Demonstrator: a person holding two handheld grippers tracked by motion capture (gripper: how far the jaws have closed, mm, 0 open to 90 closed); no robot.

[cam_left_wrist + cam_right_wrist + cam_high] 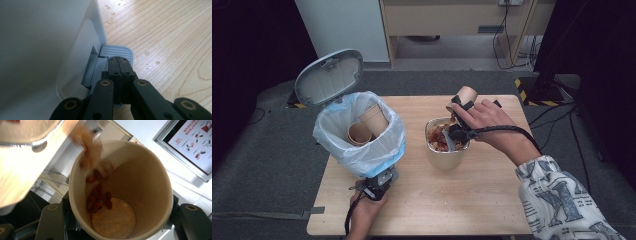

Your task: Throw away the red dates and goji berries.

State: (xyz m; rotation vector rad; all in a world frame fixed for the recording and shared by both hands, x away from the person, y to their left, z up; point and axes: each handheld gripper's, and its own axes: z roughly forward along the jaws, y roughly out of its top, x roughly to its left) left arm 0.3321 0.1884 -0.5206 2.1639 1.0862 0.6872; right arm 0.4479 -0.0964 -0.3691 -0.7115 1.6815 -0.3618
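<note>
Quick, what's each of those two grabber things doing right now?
Left gripper: fingers shut, pressing the bin's pedal, lid up.
Right gripper: shut on a paper cup, tipped over the metal container.

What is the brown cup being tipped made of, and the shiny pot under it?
The brown cup looks like matte paper: tan, fibrous walls, thin rolled rim. The shiny pot seems to be metal, probably steel, with a silvery, reflective wall.

Two paper cups (366, 126) lie in the bin bag, w/ a monitor (193, 143) & floor cables (512, 40) behind.
</note>
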